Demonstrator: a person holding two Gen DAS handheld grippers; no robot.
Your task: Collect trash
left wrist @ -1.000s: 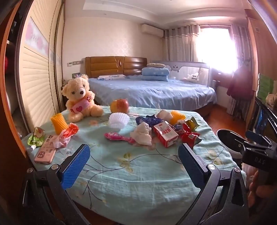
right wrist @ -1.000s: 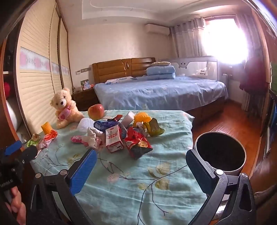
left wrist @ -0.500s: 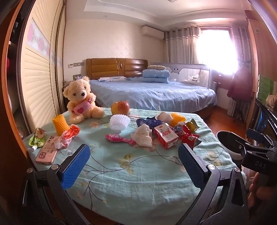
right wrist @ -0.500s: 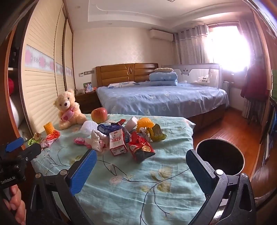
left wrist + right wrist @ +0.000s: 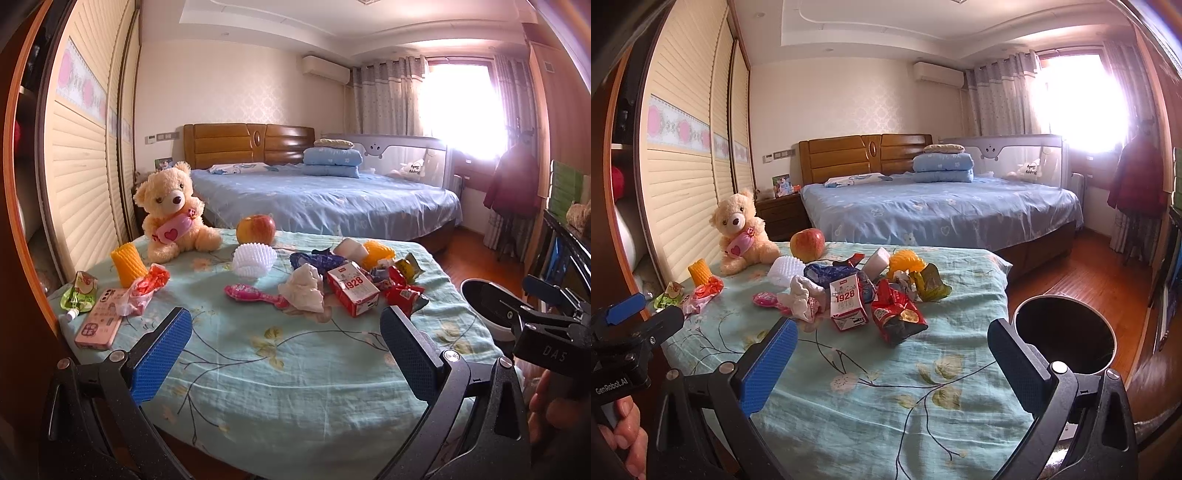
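Trash lies on a table with a light blue floral cloth: a red and white "1928" carton, a crumpled white tissue, a red snack bag, a blue wrapper, a green wrapper, a red and white wrapper. A dark round bin stands right of the table. My left gripper is open and empty over the table's front edge. My right gripper is open and empty, also near the front edge.
A teddy bear, an apple, a white foam fruit net, an orange foam net, a pink phone, a pink brush and a green pouch are on the table. A blue bed stands behind.
Both grippers have risen a little and tilted up, so the table sits lower in both views. Nothing on the table has moved. Both jaws stay open.
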